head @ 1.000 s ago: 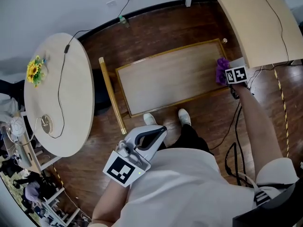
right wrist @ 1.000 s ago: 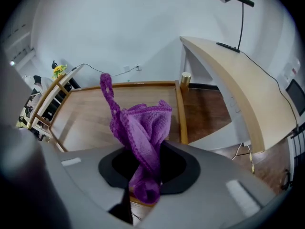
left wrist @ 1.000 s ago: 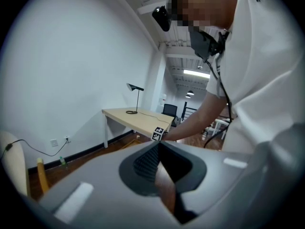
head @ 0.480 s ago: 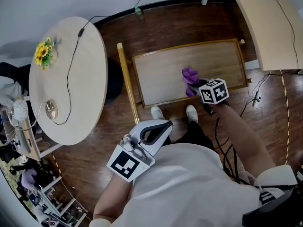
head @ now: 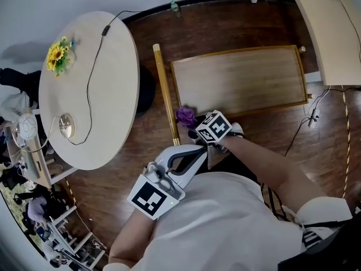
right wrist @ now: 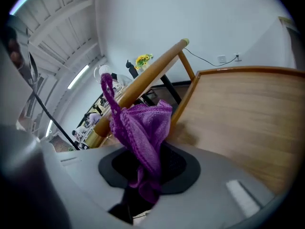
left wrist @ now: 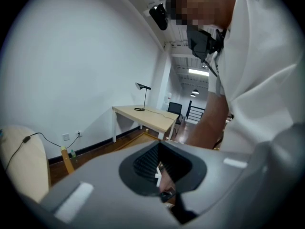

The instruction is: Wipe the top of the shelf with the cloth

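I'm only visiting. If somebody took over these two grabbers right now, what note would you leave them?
Right gripper: jaws shut on the purple cloth, at the near left corner of the shelf top.
Left gripper: jaws shut, empty, held back by the person's torso.
Done: in the last second the cloth swept from the right end to the left.
Left: more passes, perhaps; I can't tell if the top is clean.

White shirt (head: 225, 222), grey left gripper (head: 194, 153)
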